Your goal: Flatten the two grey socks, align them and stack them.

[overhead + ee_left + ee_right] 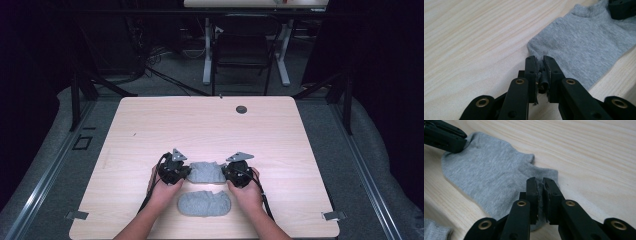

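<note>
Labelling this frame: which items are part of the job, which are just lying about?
In the job:
- far grey sock, pinched at each end
- left gripper, jaws shut on its edge
- right gripper, jaws shut on its cuff end
- near grey sock, likely its pair

Lying about:
- table with dark round spot
- black chair behind

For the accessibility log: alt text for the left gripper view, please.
The left gripper pinches one end of a grey sock lying flat on a light wooden table. The right gripper holds the sock's far end.
</note>
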Tool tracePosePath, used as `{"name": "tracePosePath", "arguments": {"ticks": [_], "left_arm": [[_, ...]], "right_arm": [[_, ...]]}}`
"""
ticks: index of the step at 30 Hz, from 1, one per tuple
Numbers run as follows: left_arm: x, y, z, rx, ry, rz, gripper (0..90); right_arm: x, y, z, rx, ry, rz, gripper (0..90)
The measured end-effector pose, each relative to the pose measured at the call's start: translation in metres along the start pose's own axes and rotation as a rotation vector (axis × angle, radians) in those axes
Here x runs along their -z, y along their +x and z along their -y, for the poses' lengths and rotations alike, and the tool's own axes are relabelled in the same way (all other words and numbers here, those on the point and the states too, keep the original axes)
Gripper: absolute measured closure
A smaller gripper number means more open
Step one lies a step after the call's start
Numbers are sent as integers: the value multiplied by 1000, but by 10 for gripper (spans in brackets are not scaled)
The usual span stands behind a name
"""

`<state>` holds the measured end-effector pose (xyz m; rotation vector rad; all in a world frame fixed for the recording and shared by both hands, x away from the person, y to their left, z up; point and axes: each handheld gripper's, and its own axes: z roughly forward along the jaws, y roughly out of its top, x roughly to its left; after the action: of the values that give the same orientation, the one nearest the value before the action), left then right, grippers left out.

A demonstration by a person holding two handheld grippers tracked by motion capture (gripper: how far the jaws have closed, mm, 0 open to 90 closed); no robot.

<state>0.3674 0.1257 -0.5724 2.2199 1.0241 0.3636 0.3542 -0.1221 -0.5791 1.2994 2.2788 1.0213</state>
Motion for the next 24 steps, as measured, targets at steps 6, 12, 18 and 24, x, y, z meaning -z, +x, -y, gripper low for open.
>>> {"name": "tracePosePath", "arguments": {"ticks": [6, 12, 18, 24], "left_arm": [[2, -1, 2, 2, -1, -5, 815], [6, 2, 0, 13, -23, 15, 742], [10, 10, -5, 55, -34, 16, 684], [5, 9, -10, 57, -21, 11, 637]], "right_arm": [[1, -2, 0, 8, 4, 12, 831], [2, 0, -2, -4, 3, -3, 797], [9, 1, -14, 13, -43, -1, 774], [9, -9, -16, -2, -45, 23, 729]]}}
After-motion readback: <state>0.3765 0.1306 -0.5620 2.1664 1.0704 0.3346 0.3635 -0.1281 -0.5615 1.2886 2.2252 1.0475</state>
